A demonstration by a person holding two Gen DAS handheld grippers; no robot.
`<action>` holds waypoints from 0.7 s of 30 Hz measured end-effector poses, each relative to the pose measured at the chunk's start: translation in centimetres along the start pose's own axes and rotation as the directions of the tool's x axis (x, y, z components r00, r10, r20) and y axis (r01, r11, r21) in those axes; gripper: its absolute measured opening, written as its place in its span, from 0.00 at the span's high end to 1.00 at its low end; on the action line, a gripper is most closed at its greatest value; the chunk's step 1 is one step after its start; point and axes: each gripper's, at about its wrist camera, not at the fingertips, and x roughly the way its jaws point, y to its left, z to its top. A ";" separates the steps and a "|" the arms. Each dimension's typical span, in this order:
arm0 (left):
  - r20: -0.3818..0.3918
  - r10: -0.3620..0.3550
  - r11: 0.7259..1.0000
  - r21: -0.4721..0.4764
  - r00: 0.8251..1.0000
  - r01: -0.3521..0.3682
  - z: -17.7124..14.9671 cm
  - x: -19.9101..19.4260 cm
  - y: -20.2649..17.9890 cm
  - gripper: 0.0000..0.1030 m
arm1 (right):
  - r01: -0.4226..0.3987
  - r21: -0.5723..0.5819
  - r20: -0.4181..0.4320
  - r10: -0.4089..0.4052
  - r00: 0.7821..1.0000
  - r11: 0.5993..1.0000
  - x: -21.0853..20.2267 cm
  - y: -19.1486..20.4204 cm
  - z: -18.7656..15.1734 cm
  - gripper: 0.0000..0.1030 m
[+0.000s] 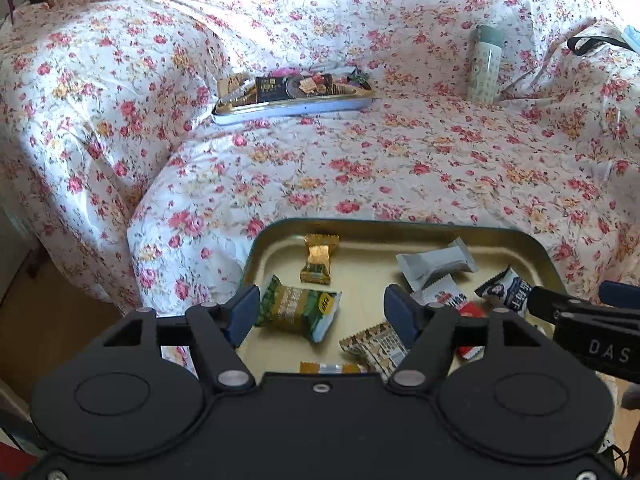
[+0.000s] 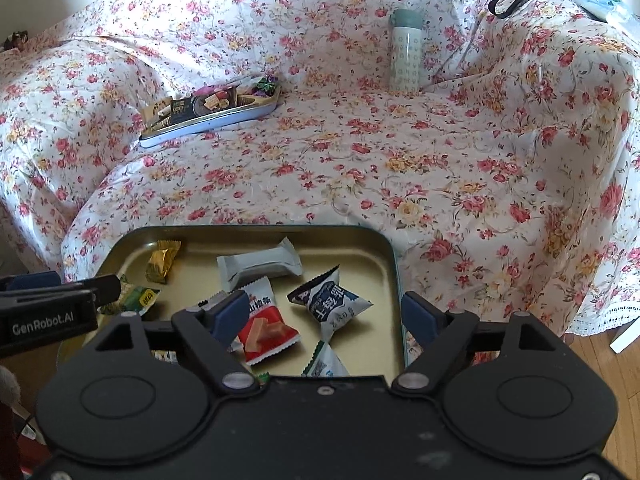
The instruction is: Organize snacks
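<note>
Several wrapped snacks lie loose in the near tin tray (image 1: 400, 229), at the sofa's front edge; a second tray (image 1: 296, 109) with snacks sits well beyond it. Both the left gripper (image 1: 320, 312) and right gripper (image 2: 324, 316) hover over the near tray, fingers spread wide, holding nothing. Sorting could be starting or ending.

A white cotton sheet printed with red and yellow roses (image 2: 400, 168) covered the sofa, a tall green-capped patterned flask (image 2: 406, 54) stood upright against its back, and a black strap loop (image 2: 516, 2) lay beyond, above wooden flooring (image 2: 600, 354).
</note>
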 end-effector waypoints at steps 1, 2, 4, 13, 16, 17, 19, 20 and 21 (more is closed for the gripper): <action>-0.006 -0.005 1.000 -0.004 1.000 0.005 -0.1 0.0 0.1 0.31 | 0.000 -0.001 -0.001 0.000 1.000 1.000 0.0 0.0 -0.1 0.16; -0.011 -0.008 1.000 -0.006 1.000 0.008 -0.2 0.1 0.1 0.31 | -0.001 -0.002 -0.002 0.001 1.000 1.000 -0.1 0.0 -0.2 0.15; -0.018 -0.004 1.000 -0.008 1.000 0.004 -0.5 0.0 0.1 0.31 | 0.001 -0.007 -0.004 -0.001 1.000 1.000 -0.1 0.0 -0.3 0.14; -0.035 0.008 1.000 -0.016 0.999 -0.008 -1.2 0.0 0.3 0.31 | 0.022 -0.046 -0.015 -0.022 1.000 0.999 -0.1 0.5 -1.4 0.14; -0.035 0.009 1.000 -0.023 0.999 -0.010 -1.1 0.0 0.4 0.31 | 0.027 -0.054 -0.008 -0.027 1.000 0.998 -0.2 0.5 -1.3 0.14; -0.036 0.008 1.000 -0.023 0.999 -0.009 -1.2 0.0 0.4 0.31 | 0.028 -0.055 -0.006 -0.028 1.000 0.998 -0.3 0.5 -1.3 0.14; -0.038 0.006 1.000 -0.022 0.999 -0.007 -1.2 0.0 0.4 0.31 | 0.028 -0.058 -0.004 -0.028 1.000 0.998 -0.3 0.5 -1.4 0.14; -0.040 0.005 1.000 -0.021 0.999 -0.006 -1.2 0.0 0.4 0.31 | 0.027 -0.059 -0.004 -0.027 1.000 0.998 -0.3 0.4 -1.4 0.14; -0.041 0.004 1.000 -0.021 0.999 -0.005 -1.2 0.0 0.4 0.31 | 0.026 -0.060 -0.006 -0.027 1.000 0.998 -0.3 0.5 -1.4 0.14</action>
